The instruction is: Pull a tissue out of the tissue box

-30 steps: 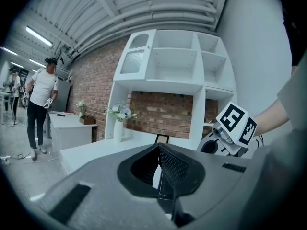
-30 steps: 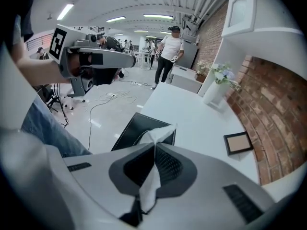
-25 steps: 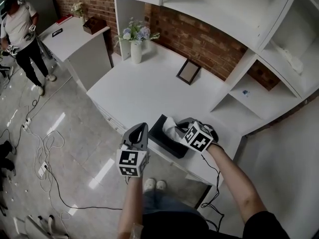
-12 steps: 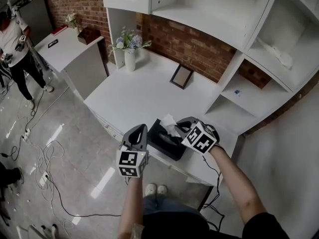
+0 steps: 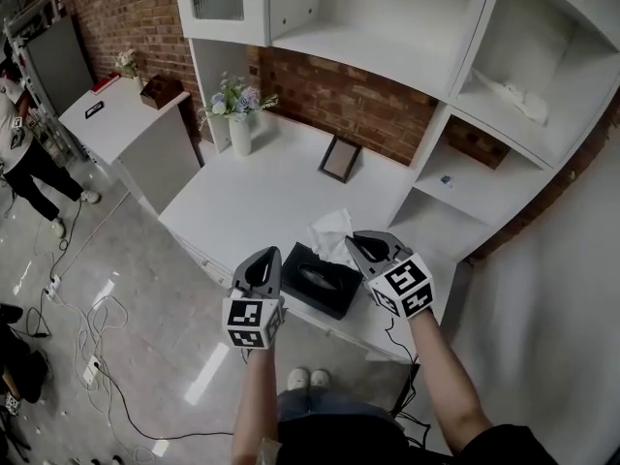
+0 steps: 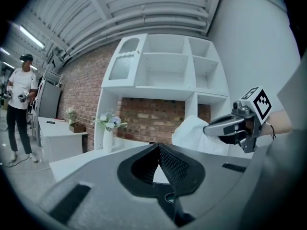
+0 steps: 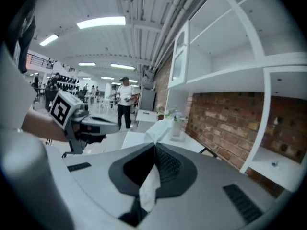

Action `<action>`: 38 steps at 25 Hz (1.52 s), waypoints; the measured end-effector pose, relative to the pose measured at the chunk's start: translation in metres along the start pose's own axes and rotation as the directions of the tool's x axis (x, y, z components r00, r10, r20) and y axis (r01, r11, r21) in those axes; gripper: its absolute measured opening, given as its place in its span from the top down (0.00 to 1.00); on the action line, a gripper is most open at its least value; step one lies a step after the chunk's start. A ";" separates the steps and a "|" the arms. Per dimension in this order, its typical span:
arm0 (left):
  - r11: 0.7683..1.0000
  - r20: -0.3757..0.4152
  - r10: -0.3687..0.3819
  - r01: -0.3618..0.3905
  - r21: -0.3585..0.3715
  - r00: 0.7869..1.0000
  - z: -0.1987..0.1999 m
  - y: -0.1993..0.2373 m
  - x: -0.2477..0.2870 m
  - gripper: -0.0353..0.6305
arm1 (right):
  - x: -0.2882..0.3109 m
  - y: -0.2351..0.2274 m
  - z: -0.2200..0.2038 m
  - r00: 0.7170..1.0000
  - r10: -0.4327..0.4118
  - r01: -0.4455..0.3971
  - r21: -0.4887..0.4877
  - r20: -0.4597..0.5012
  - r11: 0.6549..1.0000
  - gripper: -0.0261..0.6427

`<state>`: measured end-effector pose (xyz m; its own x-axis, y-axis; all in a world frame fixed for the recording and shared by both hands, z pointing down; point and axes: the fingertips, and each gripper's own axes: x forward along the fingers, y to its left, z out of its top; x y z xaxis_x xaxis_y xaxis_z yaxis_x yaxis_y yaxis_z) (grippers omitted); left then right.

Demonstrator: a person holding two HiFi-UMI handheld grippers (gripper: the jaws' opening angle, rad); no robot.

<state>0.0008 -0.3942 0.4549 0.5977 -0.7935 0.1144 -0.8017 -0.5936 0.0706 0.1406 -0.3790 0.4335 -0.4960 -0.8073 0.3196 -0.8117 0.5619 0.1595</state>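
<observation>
Right gripper (image 7: 154, 147): the jaws are closed on the tissue (image 7: 149, 186). In the right gripper view, a white strip of it runs down the seam between the two pads toward the camera. The rest fans out past the jaw tips as a crumpled white sheet.

Left gripper (image 6: 158, 147): the jaws are closed, pad against pad, with nothing between them. In the left gripper view, the right gripper sits ahead of and to the right of these jaws, with the tissue hanging off its tips.

Tissue box (image 5: 320, 281): a dark rectangular box below and between the two sets of jaws, near the front edge of the table (image 5: 262, 192). Its oval top opening shows dark. In the head view, the free part of the tissue lies just beyond the right jaw tips, above the far edge of the box. Whether its lower edge touches the box cannot be determined.

Beyond both sets of jaws, on the white table:
- A small picture frame (image 5: 339, 159) leans near the brick wall (image 5: 358, 95).
- A white vase of flowers (image 5: 237, 129) stands further to the left of the left jaws, at the table's far corner.

White shelving (image 5: 407, 27) rises above and to the right of the right jaws. Far to the left of the left jaws, a person (image 6: 21, 109) stands on the grey floor (image 5: 116, 289), where cables lie.
</observation>
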 end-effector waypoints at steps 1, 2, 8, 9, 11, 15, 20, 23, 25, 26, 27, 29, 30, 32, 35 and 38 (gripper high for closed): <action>1.000 0.001 -0.001 0.001 0.002 1.000 0.001 -0.001 0.001 0.94 | -0.007 -0.005 0.007 0.998 -0.029 0.027 0.036 0.053 0.999 0.96; 1.000 0.004 -0.002 0.002 0.003 1.000 0.003 -0.002 0.002 0.94 | -0.015 -0.011 0.013 0.993 -0.061 0.054 0.074 0.104 0.996 0.96; 1.000 0.018 -0.016 0.016 0.012 1.000 0.013 -0.011 0.013 0.94 | -0.054 -0.046 0.025 0.914 -0.275 0.181 0.306 0.299 0.935 0.96; 1.000 0.018 -0.020 0.020 0.014 1.000 0.014 -0.014 0.015 0.94 | -0.059 -0.050 0.023 0.900 -0.307 0.197 0.338 0.311 0.920 0.96; 0.999 0.023 -0.032 0.031 0.022 0.999 0.018 -0.019 0.020 0.94 | -0.068 -0.056 0.018 0.875 -0.362 0.226 0.391 0.321 0.892 0.96; 0.998 0.031 -0.055 0.054 0.037 0.998 0.022 -0.031 0.026 0.94 | -0.073 -0.060 -0.001 0.856 -0.423 0.279 0.423 0.296 0.862 0.96; 0.996 0.032 -0.072 0.070 0.057 0.997 0.024 -0.041 0.032 0.94 | -0.081 -0.064 -0.029 0.850 -0.467 0.334 0.438 0.243 0.835 0.96; 0.995 0.034 -0.078 0.076 0.064 0.996 0.026 -0.043 0.033 0.94 | -0.084 -0.064 -0.038 0.850 -0.477 0.348 0.440 0.226 0.828 0.96; 0.995 0.030 -0.081 0.079 0.068 0.996 0.025 -0.045 0.035 0.94 | -0.085 -0.064 -0.041 0.850 -0.478 0.351 0.439 0.220 0.827 0.96; 0.994 0.028 -0.083 0.081 0.068 0.996 0.025 -0.045 0.036 0.94 | -0.085 -0.065 -0.042 0.851 -0.477 0.352 0.437 0.218 0.828 0.96; 0.994 0.027 -0.084 0.082 0.069 0.996 0.025 -0.046 0.036 0.94 | -0.085 -0.065 -0.042 0.852 -0.476 0.353 0.436 0.216 0.828 0.96; 0.994 0.031 -0.088 0.085 0.070 0.996 0.027 -0.047 0.038 0.94 | -0.084 -0.065 -0.043 0.854 -0.474 0.351 0.435 0.214 0.829 0.96; 0.994 0.033 -0.089 0.087 0.070 0.995 0.027 -0.048 0.038 0.94 | -0.084 -0.064 -0.043 0.855 -0.472 0.350 0.434 0.214 0.830 0.96; 0.994 0.033 -0.091 0.088 0.072 0.995 0.027 -0.048 0.039 0.94 | -0.081 -0.064 -0.043 0.859 -0.467 0.348 0.429 0.210 0.833 0.96; 0.994 0.028 -0.091 0.089 0.070 0.995 0.026 -0.047 0.040 0.94 | -0.076 -0.060 -0.047 0.869 -0.455 0.346 0.419 0.195 0.839 0.96; 0.993 0.027 -0.094 0.092 0.067 0.995 0.026 -0.047 0.041 0.94 | -0.072 -0.057 -0.052 0.875 -0.449 0.343 0.421 0.183 0.840 0.96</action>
<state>0.0633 -0.4028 0.4310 0.6704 -0.7376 0.0800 -0.7407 -0.6717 0.0140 0.2390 -0.3435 0.4495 -0.1261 -0.9913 0.0368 -0.9815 0.1193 -0.1498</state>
